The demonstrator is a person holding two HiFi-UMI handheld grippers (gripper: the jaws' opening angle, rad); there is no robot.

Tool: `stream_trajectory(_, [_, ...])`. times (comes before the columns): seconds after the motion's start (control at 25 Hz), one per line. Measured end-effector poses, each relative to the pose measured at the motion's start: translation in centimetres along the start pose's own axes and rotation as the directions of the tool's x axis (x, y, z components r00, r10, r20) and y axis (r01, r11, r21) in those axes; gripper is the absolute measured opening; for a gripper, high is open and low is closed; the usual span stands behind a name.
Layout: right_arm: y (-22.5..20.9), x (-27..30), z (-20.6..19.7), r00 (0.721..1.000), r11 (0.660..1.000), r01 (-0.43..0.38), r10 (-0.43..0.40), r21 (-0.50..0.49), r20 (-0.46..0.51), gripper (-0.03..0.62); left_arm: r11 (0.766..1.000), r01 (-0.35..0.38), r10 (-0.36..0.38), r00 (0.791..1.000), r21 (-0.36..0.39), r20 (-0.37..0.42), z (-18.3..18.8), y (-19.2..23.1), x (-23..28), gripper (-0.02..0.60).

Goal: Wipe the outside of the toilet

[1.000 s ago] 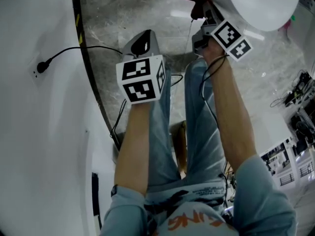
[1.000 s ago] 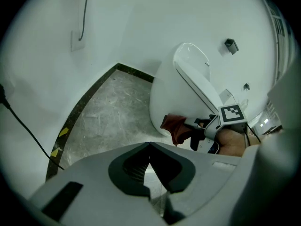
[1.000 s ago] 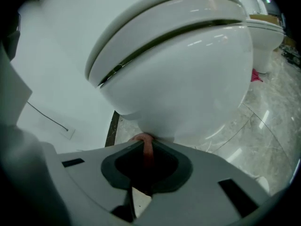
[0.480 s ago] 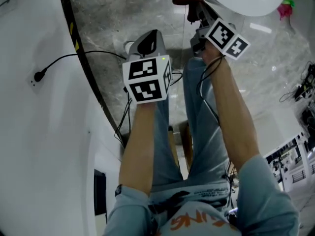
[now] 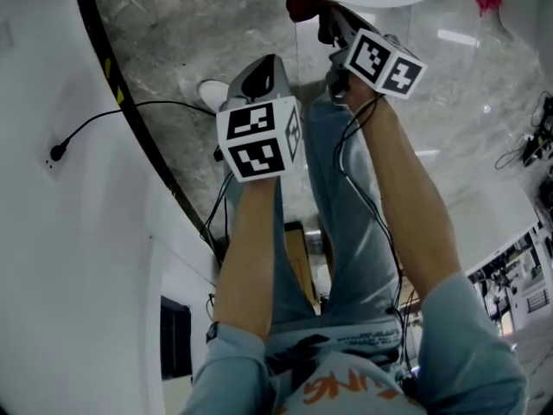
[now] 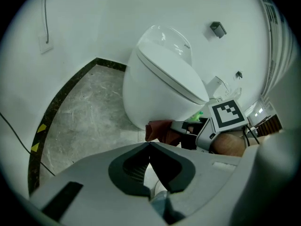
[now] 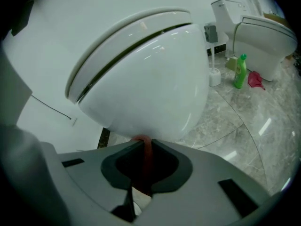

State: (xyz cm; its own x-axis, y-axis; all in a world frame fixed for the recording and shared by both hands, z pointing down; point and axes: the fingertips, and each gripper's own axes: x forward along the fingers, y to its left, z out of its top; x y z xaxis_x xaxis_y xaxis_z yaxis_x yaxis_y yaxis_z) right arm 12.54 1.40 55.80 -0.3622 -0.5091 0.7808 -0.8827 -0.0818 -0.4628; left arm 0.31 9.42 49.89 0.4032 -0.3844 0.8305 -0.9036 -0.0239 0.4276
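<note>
White ceramic toilet [image 6: 162, 81]: a rounded bowl with its lid down, set against the white wall [image 6: 94, 22] above the grey marble floor [image 6: 84, 112]. In the head view only its curved front shows, at the top edge beyond the person's knees.
Red cloth [image 6: 157, 131]: a dark red rag, bunched up against the low front curve of the bowl and touching it.
Right tool [image 7: 143, 142]: clenched on the red cloth, with a thin fold pinched upright between the jaws. The tips sit right under the belly of the bowl.
Left tool [image 6: 149, 145]: jaws pressed together with nothing between them. It is held back from the bowl, beside the right tool and above the floor, and takes no part in the wiping.
Step in hand: most likely the wipe of the bowl's lower front, with the cloth pressed to the underside.
Next move: probably a sweep of the cloth along the curve toward one side. That needs steady pressure and a wrist that follows the rounding so the cloth stays flat on the ceramic.
Risk: only a narrow fold is gripped, so the rag could drag out of the jaws on the glazed surface.
Nearby: a green bottle [image 7: 241, 71] stands on the floor well apart from the bowl.
</note>
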Motion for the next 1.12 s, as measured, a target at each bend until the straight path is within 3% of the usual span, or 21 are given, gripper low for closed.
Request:
stream_trajectory(0.32, [-4.3, -1.4, 1.4, 0.999, 0.998, -0.015, 0.012, -0.06, -0.047, 0.037, 0.999, 0.005, -0.004, 1.0, 0.046, -0.02, -0.4, -5.5, 3.0, -0.005])
stream_trajectory(0.64, [-9.0, -2.0, 4.3, 0.998, 0.994, -0.039, 0.034, -0.101, -0.056, 0.037, 0.997, -0.045, 0.048, 0.998, 0.067, -0.048, -1.0, -8.8, 6.1, -0.005])
stream_trajectory(0.92, [-13.1, -2.6, 8.1, 0.999, 0.996, -0.04, 0.04, -0.078, -0.009, 0.037, 0.996, -0.045, 0.05, 0.997, 0.08, -0.066, -1.8, -12.9, 8.4, -0.005])
stream_trajectory(1.12, [-13.5, -2.4, 10.7, 0.998, 0.993, -0.055, 0.057, -0.104, 0.024, 0.037, 0.996, -0.025, 0.03, 0.998, 0.083, -0.063, -2.8, -14.7, 9.0, -0.005])
